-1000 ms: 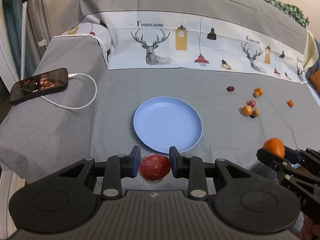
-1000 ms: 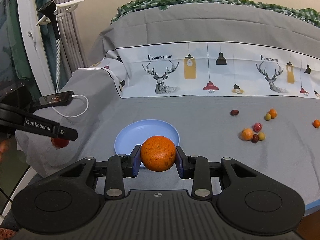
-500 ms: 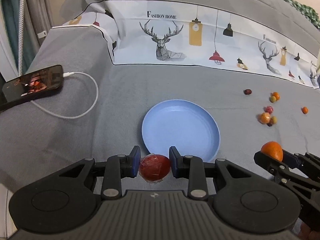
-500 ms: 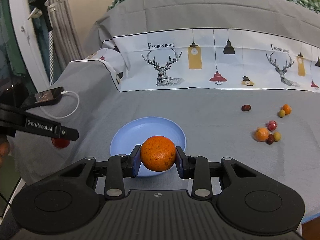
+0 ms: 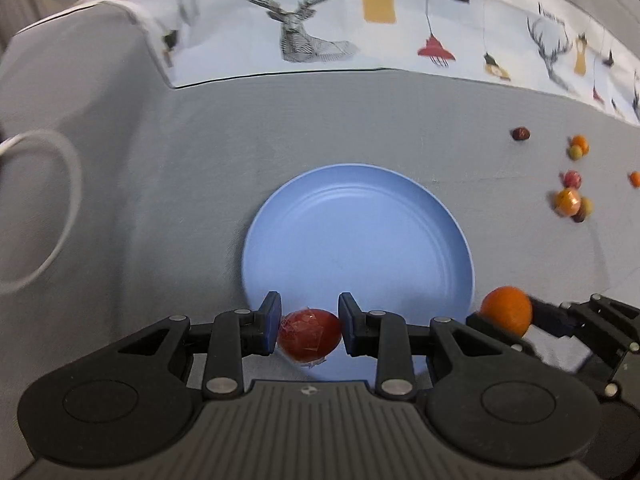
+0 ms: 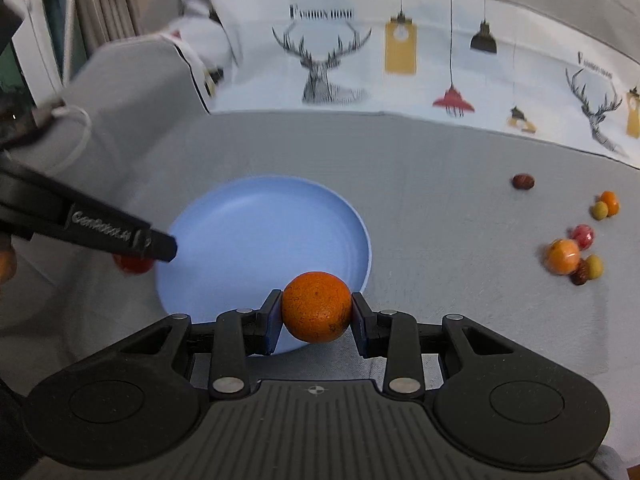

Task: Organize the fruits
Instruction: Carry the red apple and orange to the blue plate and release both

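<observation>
My left gripper [image 5: 308, 328] is shut on a red fruit in clear wrap [image 5: 309, 334], held over the near rim of the blue plate [image 5: 360, 240]. My right gripper [image 6: 316, 312] is shut on an orange [image 6: 317, 306], held over the plate's [image 6: 256, 236] near right rim. In the left wrist view the orange [image 5: 506, 310] shows at the plate's right edge. In the right wrist view the left gripper's finger [image 6: 104, 232] reaches in over the plate's left edge with the red fruit [image 6: 132, 264] under it. The plate holds nothing.
Several small fruits lie loose on the grey cloth to the right: a dark one [image 6: 523, 181], an orange and yellow pair [image 6: 606, 204], and a cluster [image 6: 572, 256]. A white cable [image 5: 52, 216] loops at the left. A deer-print cloth [image 5: 360, 20] rises behind.
Both grippers have moved forward and down to the plate, each still holding its fruit. The phone has left the left wrist view.
</observation>
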A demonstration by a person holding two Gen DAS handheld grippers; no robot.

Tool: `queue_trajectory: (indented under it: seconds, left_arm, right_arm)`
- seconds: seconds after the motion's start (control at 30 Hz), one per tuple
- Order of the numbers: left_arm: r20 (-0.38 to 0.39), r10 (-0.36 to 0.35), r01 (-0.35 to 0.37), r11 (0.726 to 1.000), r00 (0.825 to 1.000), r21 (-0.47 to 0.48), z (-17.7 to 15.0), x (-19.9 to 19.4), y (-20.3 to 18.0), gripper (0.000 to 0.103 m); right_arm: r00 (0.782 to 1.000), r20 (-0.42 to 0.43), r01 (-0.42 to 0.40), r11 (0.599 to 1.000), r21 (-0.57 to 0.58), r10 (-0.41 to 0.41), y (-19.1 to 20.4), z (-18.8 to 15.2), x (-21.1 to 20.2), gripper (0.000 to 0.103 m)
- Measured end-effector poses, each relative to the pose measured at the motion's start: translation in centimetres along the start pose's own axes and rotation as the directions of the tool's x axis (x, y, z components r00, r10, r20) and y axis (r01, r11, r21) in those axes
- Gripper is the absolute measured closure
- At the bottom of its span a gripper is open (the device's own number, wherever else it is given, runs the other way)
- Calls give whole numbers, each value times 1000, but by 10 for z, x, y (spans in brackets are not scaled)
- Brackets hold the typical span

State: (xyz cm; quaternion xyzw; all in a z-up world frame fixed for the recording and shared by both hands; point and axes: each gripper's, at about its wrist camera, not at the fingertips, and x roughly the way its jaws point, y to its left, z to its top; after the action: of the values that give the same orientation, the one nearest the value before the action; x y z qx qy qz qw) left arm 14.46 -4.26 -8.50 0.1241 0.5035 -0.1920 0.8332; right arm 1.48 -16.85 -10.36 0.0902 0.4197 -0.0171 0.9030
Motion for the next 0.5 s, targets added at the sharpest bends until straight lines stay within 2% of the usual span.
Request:
queue_trajectory:
  seconds: [0.13, 0.37, 0.43, 0.47, 0.5]
  left_arm:
    - [17, -7, 7, 1000, 1000, 17, 14, 16, -7, 69]
    - [-26, 7, -5, 996, 1000, 90, 26, 52, -21, 66]
    - [-22, 16, -14, 995, 1000, 98, 29, 57, -21, 35]
    - [-11, 23, -22, 995, 1000, 97, 30, 55, -20, 6]
    - [18, 36, -38, 995, 999, 92, 30, 49, -19, 0]
  right_arm:
    - [1000, -21, 4, 1000, -5, -4, -3, 4, 21, 66]
    - [999, -35, 11, 1000, -7, -11, -7, 8, 48, 66]
    - [999, -27, 19, 1000, -20, -20, -7, 11, 56, 65]
    - [999, -23, 24, 999, -24, -25, -7, 13, 58, 64]
    - [999, -19, 33, 999, -24, -33, -7, 16, 59, 54]
